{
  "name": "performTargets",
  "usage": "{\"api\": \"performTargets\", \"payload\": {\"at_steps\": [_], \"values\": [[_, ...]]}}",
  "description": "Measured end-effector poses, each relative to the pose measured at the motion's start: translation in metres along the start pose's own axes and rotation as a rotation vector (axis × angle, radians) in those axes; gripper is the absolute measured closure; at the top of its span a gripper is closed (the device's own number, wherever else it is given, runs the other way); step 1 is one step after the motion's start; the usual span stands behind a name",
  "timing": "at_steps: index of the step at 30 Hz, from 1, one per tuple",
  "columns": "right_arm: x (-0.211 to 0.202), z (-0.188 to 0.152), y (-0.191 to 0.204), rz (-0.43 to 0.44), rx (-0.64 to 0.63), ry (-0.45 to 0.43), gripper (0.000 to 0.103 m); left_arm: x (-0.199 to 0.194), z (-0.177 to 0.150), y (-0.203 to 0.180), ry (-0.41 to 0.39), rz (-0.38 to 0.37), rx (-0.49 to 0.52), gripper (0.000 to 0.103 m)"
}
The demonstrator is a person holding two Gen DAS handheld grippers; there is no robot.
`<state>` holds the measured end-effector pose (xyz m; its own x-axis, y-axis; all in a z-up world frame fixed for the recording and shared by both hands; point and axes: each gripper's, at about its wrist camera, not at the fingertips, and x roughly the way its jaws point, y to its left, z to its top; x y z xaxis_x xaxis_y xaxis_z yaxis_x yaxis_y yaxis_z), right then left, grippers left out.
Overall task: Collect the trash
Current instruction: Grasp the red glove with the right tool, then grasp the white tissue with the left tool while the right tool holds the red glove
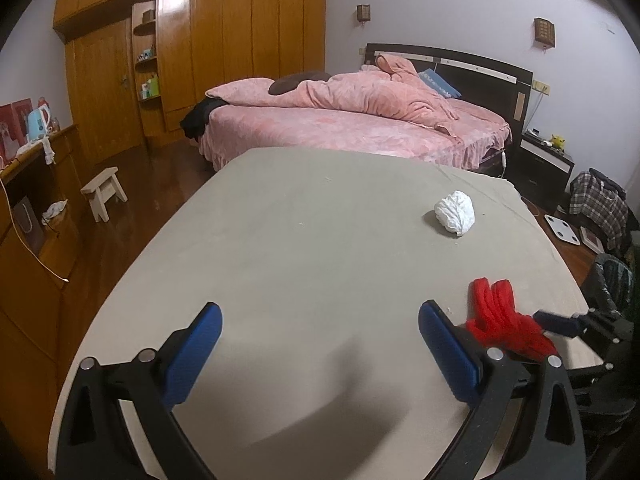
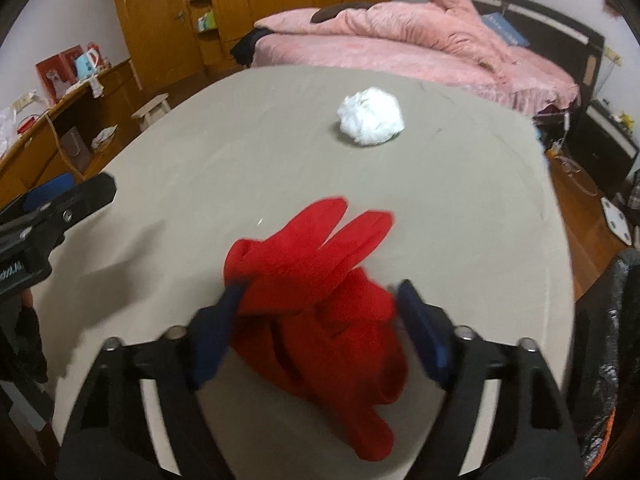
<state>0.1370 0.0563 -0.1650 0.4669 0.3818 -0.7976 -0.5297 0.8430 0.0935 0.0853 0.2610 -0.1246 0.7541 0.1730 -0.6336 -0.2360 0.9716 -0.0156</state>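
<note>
A red glove (image 2: 320, 280) is held between the blue pads of my right gripper (image 2: 320, 312), which is shut on it just above the grey table (image 2: 240, 152); the glove also shows in the left wrist view (image 1: 500, 320) at the right. A crumpled white paper ball (image 2: 370, 116) lies further out on the table, also in the left wrist view (image 1: 456, 212). My left gripper (image 1: 320, 340) is open and empty over the near table. It shows at the left edge of the right wrist view (image 2: 60, 200).
A black trash bag (image 2: 612, 360) hangs off the table's right edge, also in the left wrist view (image 1: 612, 284). A pink bed (image 1: 360, 120) stands beyond the table, a wooden wardrobe (image 1: 220, 40) and desk (image 1: 32, 200) to the left, and a small stool (image 1: 104, 192) on the floor.
</note>
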Motion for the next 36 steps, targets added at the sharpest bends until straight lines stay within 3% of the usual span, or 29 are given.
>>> {"api": "performTargets", "payload": {"at_steps": [2, 6, 10, 16, 23, 36], "values": [[-0.002, -0.001, 0.000, 0.015, 0.001, 0.000, 0.043, 0.000, 0.000, -0.001, 0.000, -0.001, 0.002, 0.006], [-0.004, -0.002, 0.002, 0.071, -0.005, 0.005, 0.070, -0.001, 0.000, -0.004, 0.003, -0.006, 0.006, 0.006], [-0.008, -0.002, 0.004, 0.112, -0.009, 0.002, 0.085, -0.004, 0.001, -0.008, 0.001, -0.010, 0.013, 0.006], [-0.025, 0.004, -0.002, 0.123, -0.002, -0.046, 0.086, -0.006, 0.006, -0.017, -0.005, -0.020, 0.021, 0.006], [-0.045, 0.026, -0.039, 0.059, 0.052, -0.117, 0.086, 0.001, 0.018, -0.032, -0.019, -0.045, 0.028, 0.006], [-0.037, 0.058, -0.114, -0.062, 0.150, -0.151, 0.086, 0.058, 0.064, -0.091, -0.030, -0.117, 0.060, 0.006]]}}
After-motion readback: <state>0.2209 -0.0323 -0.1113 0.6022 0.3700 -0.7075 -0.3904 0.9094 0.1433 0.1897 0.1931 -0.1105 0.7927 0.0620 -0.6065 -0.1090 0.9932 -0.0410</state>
